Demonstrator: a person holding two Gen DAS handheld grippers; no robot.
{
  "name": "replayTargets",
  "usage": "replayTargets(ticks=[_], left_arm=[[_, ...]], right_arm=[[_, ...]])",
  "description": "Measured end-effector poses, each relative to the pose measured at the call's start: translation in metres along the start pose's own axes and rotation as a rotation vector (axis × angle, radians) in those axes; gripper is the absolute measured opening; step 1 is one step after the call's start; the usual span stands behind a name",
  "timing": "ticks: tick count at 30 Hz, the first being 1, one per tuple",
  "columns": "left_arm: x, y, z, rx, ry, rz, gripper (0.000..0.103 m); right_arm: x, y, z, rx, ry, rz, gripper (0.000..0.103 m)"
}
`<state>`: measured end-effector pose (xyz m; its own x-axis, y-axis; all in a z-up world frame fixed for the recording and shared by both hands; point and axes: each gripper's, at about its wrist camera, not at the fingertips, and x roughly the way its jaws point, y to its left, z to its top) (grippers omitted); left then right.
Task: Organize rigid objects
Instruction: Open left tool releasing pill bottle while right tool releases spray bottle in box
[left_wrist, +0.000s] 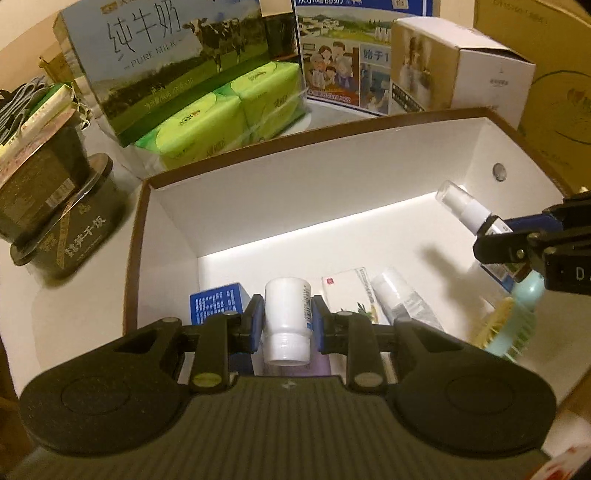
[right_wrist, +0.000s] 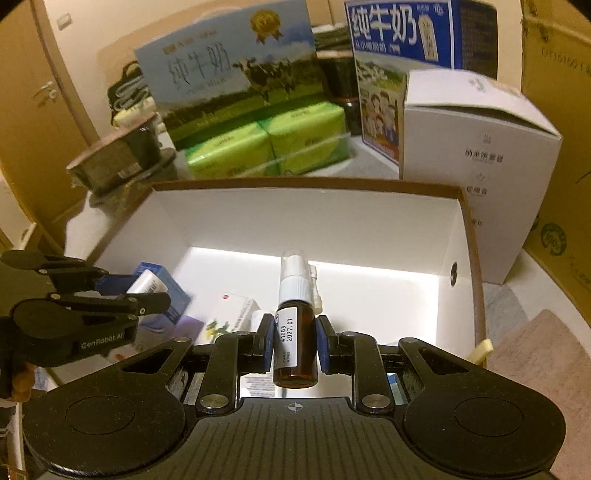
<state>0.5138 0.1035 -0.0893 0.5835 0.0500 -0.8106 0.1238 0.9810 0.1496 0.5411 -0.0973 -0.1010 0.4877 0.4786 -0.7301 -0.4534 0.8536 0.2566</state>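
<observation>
Left wrist view. A pale tabletop (left_wrist: 103, 295) carries an open cardboard box (left_wrist: 332, 147), brown outside and plain white inside, with a bright strip of light along its floor. Behind it stand a printed milk carton (left_wrist: 155, 55), green soft-wrapped tissue packs (left_wrist: 229, 114), a second blue carton (left_wrist: 343, 62) and a white box (left_wrist: 480, 77). Dark round tubs (left_wrist: 62, 221) are stacked at the left. On the box floor lie a blue packet (left_wrist: 218, 301), a white medicine packet (left_wrist: 351, 291), a clear-capped tube (left_wrist: 399, 299) and a teal brush (left_wrist: 513, 325). The left gripper (left_wrist: 287, 325) is clamped on a white plastic bottle (left_wrist: 287, 314), cylindrical, smooth, with a ribbed cap toward the camera; both blue pads press its sides, above the box floor. The right gripper (left_wrist: 495, 236) enters from the right edge, holding a spray bottle (left_wrist: 465, 208).

Right wrist view. A wooden door (right_wrist: 40, 110) and brown cardboard cartons (right_wrist: 557, 147) frame the room. The right gripper (right_wrist: 295, 343) is closed on the spray bottle (right_wrist: 295, 332), amber glass with a white label and clear-capped white nozzle pointing away; the pads grip its body over the open box (right_wrist: 314, 184). The left gripper (right_wrist: 144, 291) shows at the left with the white bottle (right_wrist: 146, 284) between its fingers.
</observation>
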Motion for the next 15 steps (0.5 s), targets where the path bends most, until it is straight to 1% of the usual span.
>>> replayTargets(ticks=[4,6,8,10,13,15], left_arm=[[0.018,0.000,0.006,-0.006,0.039,-0.002,0.025],[0.023,0.001,0.011,-0.015,0.063,-0.023,0.025],[0.024,0.001,0.017,-0.009,0.045,0.000,0.025],[0.029,-0.001,0.020,0.002,0.054,0.016,0.025],[0.037,-0.001,0.023,-0.007,0.082,0.024,0.025],[0.040,0.000,0.022,-0.028,0.082,0.030,0.031]], right_arm=[[0.015,-0.006,0.004,0.020,0.033,0.000,0.024],[0.020,-0.009,0.005,0.032,0.046,-0.004,0.024],[0.025,-0.012,0.006,0.050,0.069,-0.006,0.024],[0.026,-0.013,0.008,0.058,0.073,-0.003,0.024],[0.026,-0.014,0.010,0.053,0.067,-0.012,0.024],[0.028,-0.015,0.011,0.065,0.067,-0.011,0.024]])
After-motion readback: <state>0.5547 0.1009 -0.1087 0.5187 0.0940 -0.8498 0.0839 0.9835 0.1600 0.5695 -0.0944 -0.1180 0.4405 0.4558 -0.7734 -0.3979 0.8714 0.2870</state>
